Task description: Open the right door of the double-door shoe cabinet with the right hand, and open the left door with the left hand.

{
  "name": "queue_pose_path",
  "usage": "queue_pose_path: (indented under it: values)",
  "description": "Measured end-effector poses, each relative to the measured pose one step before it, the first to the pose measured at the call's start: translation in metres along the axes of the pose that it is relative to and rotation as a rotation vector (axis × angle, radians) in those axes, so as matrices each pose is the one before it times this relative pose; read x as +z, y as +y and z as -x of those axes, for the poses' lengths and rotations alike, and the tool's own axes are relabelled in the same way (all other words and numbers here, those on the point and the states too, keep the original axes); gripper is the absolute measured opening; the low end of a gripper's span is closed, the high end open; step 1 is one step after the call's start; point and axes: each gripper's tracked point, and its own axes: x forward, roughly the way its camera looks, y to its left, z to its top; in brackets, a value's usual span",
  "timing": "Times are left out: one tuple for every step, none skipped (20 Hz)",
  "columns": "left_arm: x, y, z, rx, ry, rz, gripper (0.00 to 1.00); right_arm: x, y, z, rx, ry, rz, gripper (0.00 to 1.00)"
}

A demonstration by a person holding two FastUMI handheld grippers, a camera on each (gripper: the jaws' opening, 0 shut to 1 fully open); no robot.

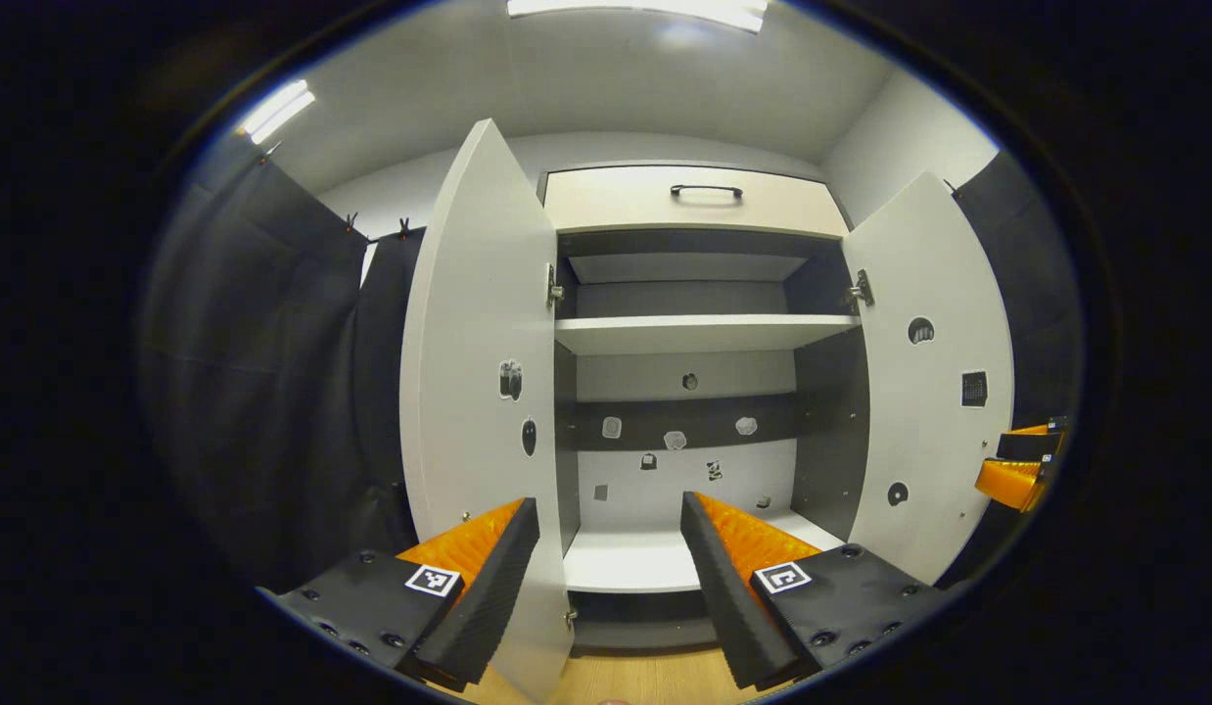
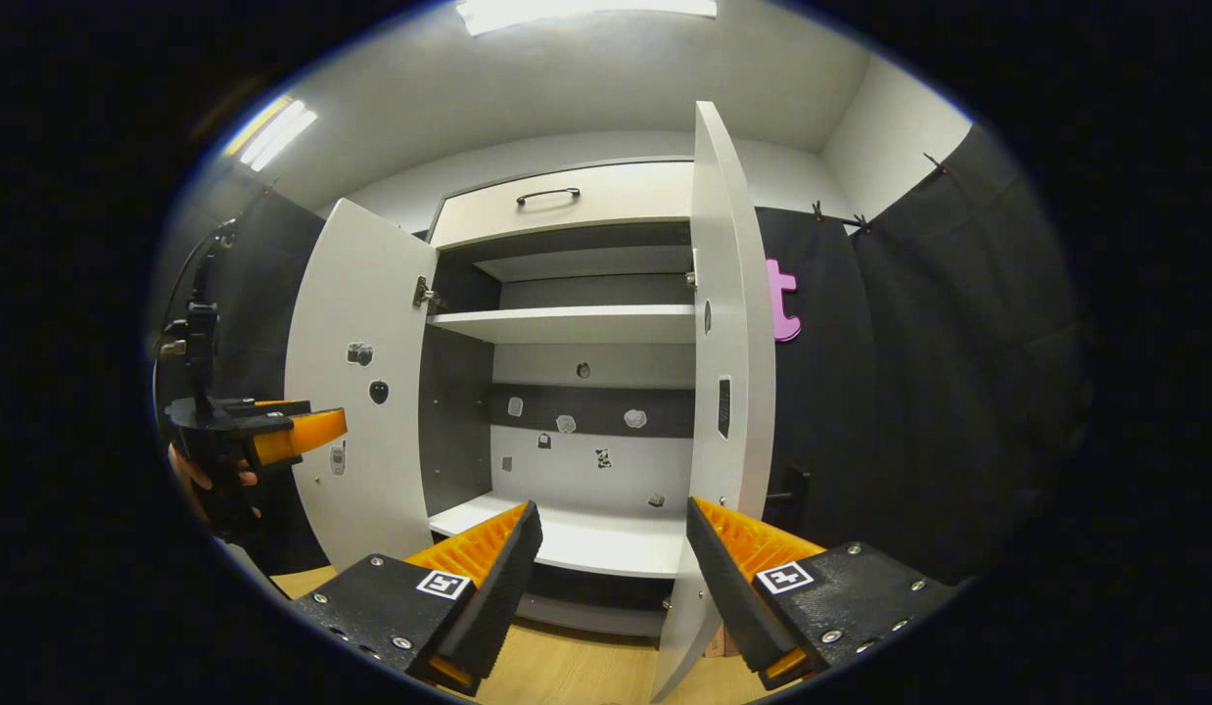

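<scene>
Jaws of both grippers stand spread with nothing between them. The left gripper (image 1: 611, 578) faces the open shoe cabinet (image 1: 694, 333) with the edge of the left door (image 1: 474, 352) running down between its fingers, untouched on either side as far as can be seen. The right gripper (image 2: 616, 578) looks into the same cabinet, its right finger just beside the lower edge of the right door (image 2: 728, 323); whether it touches cannot be told.

Both doors are swung wide on their hinges, the left door (image 2: 356, 392) well out in the right gripper view and the right door (image 1: 929, 382) likewise in the left gripper view. Shelves inside look bare, apart from small stickers on the back panel and door faces. A drawer (image 1: 694, 201) with a dark handle sits above the doors. The floor (image 2: 567, 671) below is pale wood.

Judging by how they stand, the task looks all but done. The doors appear to be stiff, flat, smooth panels, probably light on their hinges and swinging freely. A handle shows on the outer face of the right door, low down; otherwise the free vertical edge, pinched across its thickness, seems the surest hold.
</scene>
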Motion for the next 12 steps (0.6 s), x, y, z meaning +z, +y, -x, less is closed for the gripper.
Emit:
queue_pose_path:
  values:
    - [0.00184, -0.00152, -0.00336, 0.00132, -0.00486, 0.00756, 0.94, 0.00080, 0.00069, -0.00135, -0.00272, -0.00235, 0.00095, 0.90]
    - [0.00213, -0.00328, -0.00111, -0.00955, -0.00410, 0.01835, 0.94, 0.00073, 0.00101, -0.00133, -0.00025, -0.00183, 0.00064, 0.90]
    - [0.00347, -0.00629, -0.00177, -0.01443, -0.01040, 0.01124, 0.94, 0.00161, -0.00045, -0.00128, -0.00464, -0.00302, 0.00121, 0.90]
    - [0.00398, -0.00240, -0.00133, -0.00535, -0.01140, -0.00095, 0.94, 0.00232, 0.00082, -0.00372, -0.00239, -0.00405, 0.00223, 0.90]
    - [0.00241, -0.00205, -0.00157, -0.00555, -0.00907, -0.00649, 0.94, 0.00194, -0.00054, -0.00234, -0.00549, -0.00446, 0.00398, 0.90]
    - [0.00313, -0.00240, -0.00128, -0.00716, -0.00799, -0.00523, 0.94, 0.00101, -0.00037, -0.00082, -0.00353, -0.00304, 0.00746, 0.91]
    - [0.00038, -0.00248, -0.00141, -0.00847, -0.00634, -0.00120, 0.94, 0.00042, -0.00041, -0.00106, -0.00441, -0.00378, 0.00637, 0.90]
    - [0.00000, -0.00226, -0.00174, -0.00696, -0.00248, 0.00158, 0.94, 0.00137, -0.00085, 0.00037, -0.00385, -0.00315, 0.00346, 0.90]
    - [-0.00058, -0.00068, -0.00214, -0.00380, -0.00048, 0.00247, 0.94, 0.00051, -0.00015, -0.00072, -0.00211, -0.00253, 0.00153, 0.90]
    - [-0.00178, 0.00000, -0.00148, -0.00164, 0.00149, 0.00287, 0.94, -0.00035, -0.00016, -0.00086, -0.00393, 0.00089, 0.00118, 0.90]
    - [-0.00192, 0.00085, -0.00130, 0.00110, 0.00102, 0.00456, 0.94, -0.00035, -0.00133, -0.00025, -0.00467, 0.00010, 0.00259, 0.90]
    - [-0.00086, 0.00090, -0.00157, 0.00039, 0.00158, 0.00515, 0.94, -0.00001, -0.00223, -0.00149, -0.00562, 0.00139, 0.00492, 0.90]
